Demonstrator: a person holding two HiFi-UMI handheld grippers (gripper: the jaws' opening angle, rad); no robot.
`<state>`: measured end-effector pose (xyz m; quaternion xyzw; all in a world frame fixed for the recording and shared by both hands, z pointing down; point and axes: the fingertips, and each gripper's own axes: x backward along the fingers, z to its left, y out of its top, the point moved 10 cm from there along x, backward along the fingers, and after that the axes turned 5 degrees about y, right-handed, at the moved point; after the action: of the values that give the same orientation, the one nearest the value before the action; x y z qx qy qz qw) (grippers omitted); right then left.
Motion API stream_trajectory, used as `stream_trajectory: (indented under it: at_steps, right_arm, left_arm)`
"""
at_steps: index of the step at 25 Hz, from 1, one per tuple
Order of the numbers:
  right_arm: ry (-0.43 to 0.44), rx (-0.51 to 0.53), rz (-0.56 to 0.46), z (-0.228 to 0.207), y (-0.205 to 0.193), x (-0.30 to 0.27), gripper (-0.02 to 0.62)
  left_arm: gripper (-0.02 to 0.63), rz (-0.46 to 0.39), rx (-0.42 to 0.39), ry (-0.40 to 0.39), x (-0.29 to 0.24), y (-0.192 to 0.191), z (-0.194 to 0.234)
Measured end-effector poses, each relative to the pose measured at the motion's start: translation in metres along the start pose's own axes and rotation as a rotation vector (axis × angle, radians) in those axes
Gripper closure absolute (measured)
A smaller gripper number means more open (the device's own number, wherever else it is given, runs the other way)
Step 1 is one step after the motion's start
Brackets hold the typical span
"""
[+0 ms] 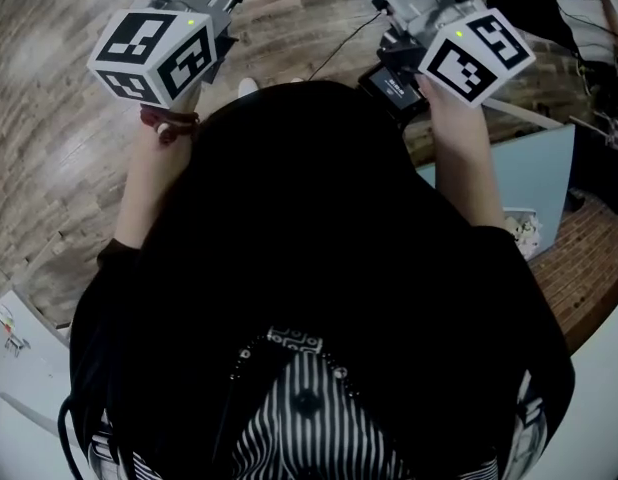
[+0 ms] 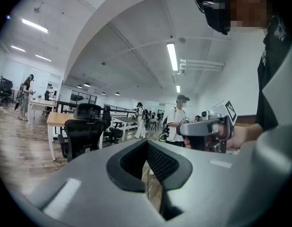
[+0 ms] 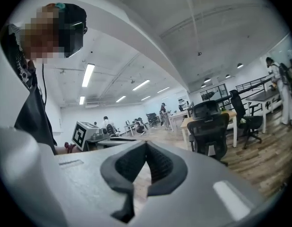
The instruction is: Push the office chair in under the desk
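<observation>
Black-and-white square-marker cubes (image 1: 154, 53) on left gripper (image 2: 147, 146) and right gripper (image 3: 146, 149), both clenched empty, office chair (image 2: 82, 135) ahead.

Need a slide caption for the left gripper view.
Left gripper, jaws shut on nothing, points across an open office toward a black office chair standing at a wood-topped desk.

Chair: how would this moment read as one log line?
left hand-held gripper: shut, empty | right hand-held gripper: shut, empty | chair: by desk, untouched
</observation>
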<state>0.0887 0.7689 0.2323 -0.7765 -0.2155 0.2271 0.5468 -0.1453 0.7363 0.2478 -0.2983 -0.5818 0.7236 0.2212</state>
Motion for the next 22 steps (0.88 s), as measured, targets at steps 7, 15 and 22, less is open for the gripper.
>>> stream_trajectory:
  at_steps: [7,15,22]
  right_arm:
    - [-0.012,-0.102,-0.026,-0.013,-0.014,0.018,0.595]
    - [0.01,-0.119,-0.04,-0.029,-0.015,0.044,0.597]
    - [0.047,-0.123,-0.02,-0.037,-0.023,0.055,0.597]
  left_arm:
    - [0.601,0.012,-0.007,-0.018,-0.017,-0.002,-0.023]
    - [0.601,0.026,-0.029,-0.002,-0.029,-0.003,-0.039]
    - [0.601,0.021,0.017,0.011,-0.034,-0.017,-0.056]
